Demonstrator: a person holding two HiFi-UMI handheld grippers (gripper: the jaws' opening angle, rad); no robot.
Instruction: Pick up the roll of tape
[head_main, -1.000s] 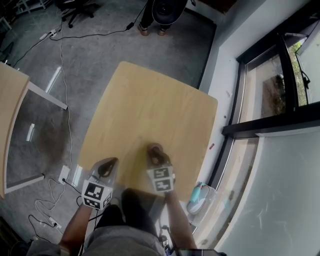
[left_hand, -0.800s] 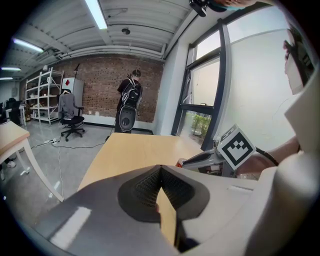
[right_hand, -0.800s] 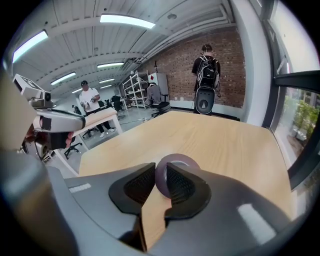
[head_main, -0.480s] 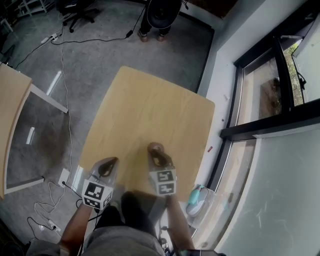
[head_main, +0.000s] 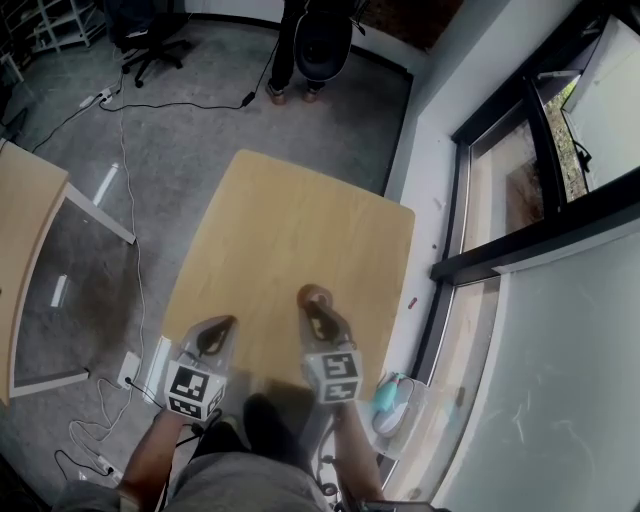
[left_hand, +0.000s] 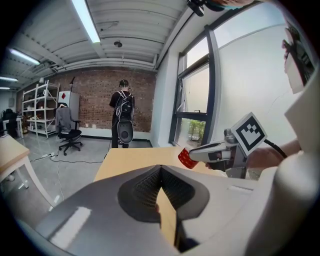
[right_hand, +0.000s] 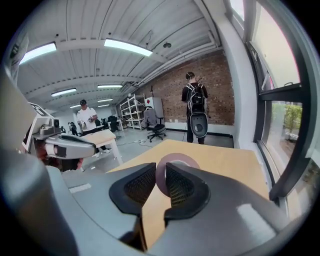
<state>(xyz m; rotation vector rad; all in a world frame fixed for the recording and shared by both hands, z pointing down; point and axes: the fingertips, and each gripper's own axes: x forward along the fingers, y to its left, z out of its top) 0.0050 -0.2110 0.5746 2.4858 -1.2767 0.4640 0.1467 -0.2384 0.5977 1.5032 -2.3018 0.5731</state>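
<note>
Over the near part of the wooden table (head_main: 300, 215), the roll of tape (right_hand: 176, 161) sits between the jaws of the right gripper (right_hand: 160, 176), which are closing on its rim, clear of the tabletop. Just beside it, the left gripper (left_hand: 160, 172) has its jaws together with nothing between them.

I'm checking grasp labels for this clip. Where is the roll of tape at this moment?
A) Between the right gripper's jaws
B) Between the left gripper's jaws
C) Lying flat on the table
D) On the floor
A: the right gripper view shows the roll of tape standing on edge between the pads of the right gripper, whose jaws are closing on it. The left gripper has its jaws together on nothing.
</note>
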